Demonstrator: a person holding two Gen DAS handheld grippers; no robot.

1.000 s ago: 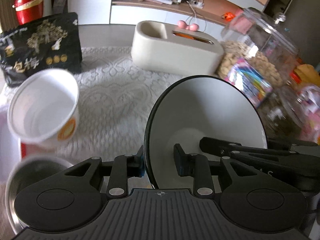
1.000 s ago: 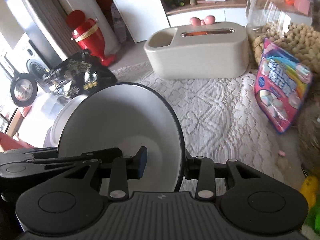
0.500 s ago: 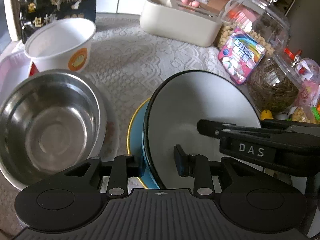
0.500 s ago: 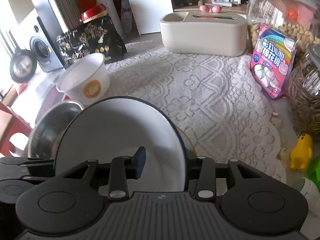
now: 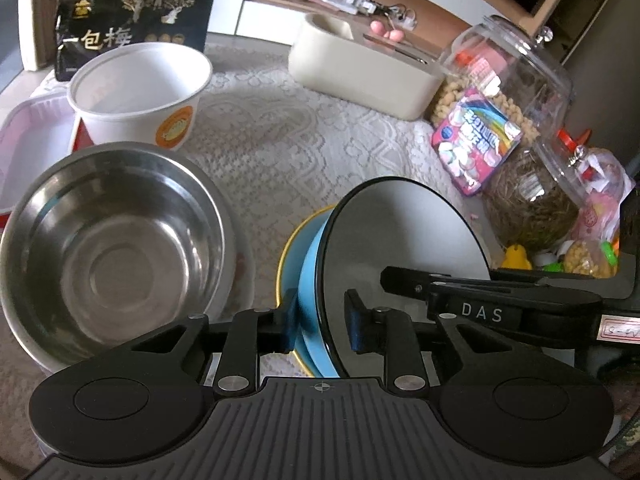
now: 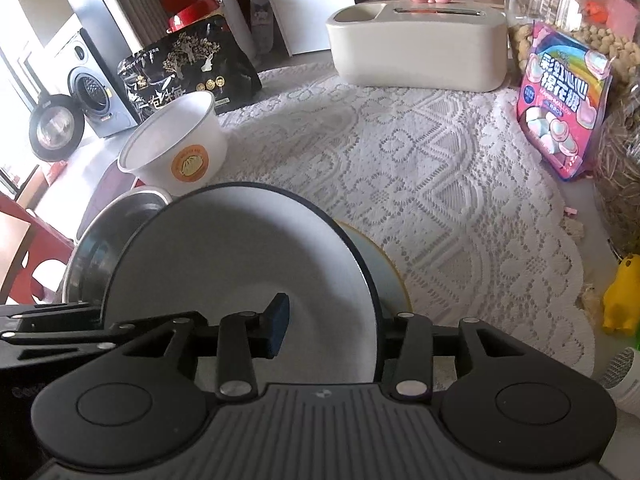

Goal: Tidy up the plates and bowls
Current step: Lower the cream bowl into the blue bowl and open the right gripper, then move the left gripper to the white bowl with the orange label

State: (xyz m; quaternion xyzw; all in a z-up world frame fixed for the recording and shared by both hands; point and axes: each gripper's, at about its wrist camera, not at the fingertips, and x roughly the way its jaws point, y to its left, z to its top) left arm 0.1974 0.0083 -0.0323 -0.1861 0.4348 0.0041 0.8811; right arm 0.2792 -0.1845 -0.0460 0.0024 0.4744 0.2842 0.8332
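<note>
Two grippers, left (image 5: 318, 330) and right (image 6: 332, 330), have jaws clamped on opposite rims of the white plate (image 5: 404, 256), tilted over the blue plate (image 5: 310, 280) at 6 o'clock on the desk (image 6: 420, 168). I'd level it, lower gently, then release together.

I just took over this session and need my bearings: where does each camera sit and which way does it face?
Left wrist: on the left gripper, looking forward over its fingers, which pinch the white plate; steel bowl at left, right gripper entering from the right.
Right wrist: on the right gripper, facing the lace cloth and marshmallow bag.
Both show the plate, paper cup and beige box.
</note>
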